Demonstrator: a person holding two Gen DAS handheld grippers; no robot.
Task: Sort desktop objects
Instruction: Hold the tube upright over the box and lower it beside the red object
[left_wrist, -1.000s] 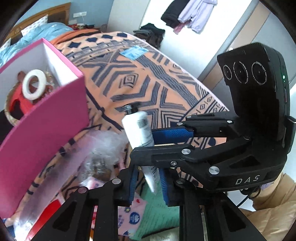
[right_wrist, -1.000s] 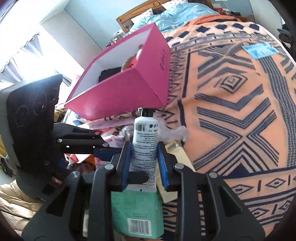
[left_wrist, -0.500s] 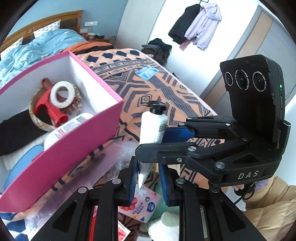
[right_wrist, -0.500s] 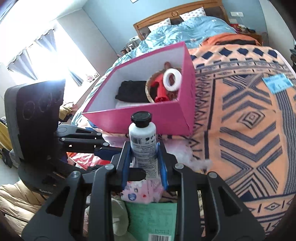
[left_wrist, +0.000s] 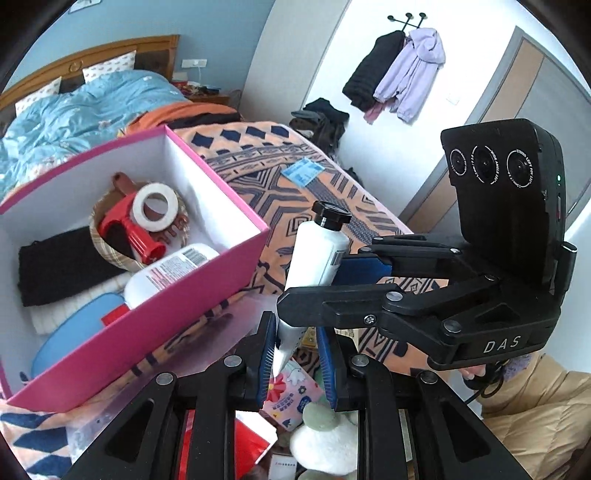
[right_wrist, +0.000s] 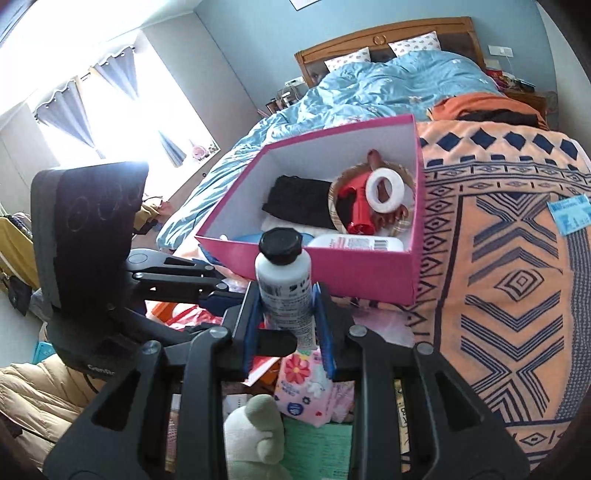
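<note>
Tube (right_wrist: 284, 284) carried toward pink box (right_wrist: 332, 269) — right gripper (right_wrist: 286, 332) grasps its body, left gripper (left_wrist: 297, 354) pinches its tail; next, lift over the rim.

I'm looking into a bedroom with pale blue walls (right_wrist: 236, 22). Daylight is pouring through a window (right_wrist: 88, 122) on the left, blowing out the glass, and grey-blue curtains (right_wrist: 114, 79) are hanging in front of it. A bed with a wooden headboard (right_wrist: 384, 35) is sitting against the far wall, two patterned pillows (right_wrist: 413, 42) are leaning on it, and a rumpled blue duvet (right_wrist: 388, 85) is spreading over the mattress. An orange blanket (right_wrist: 517, 280) with dark blue geometric patterns is covering the near surface. From the other camera I'm seeing a white wall (left_wrist: 303, 55) where a black garment (left_wrist: 369, 74) and a lilac hoodie (left_wrist: 413, 70) are hanging from hooks, and a wood-and-grey door (left_wrist: 524, 92) is standing to the right.
</note>
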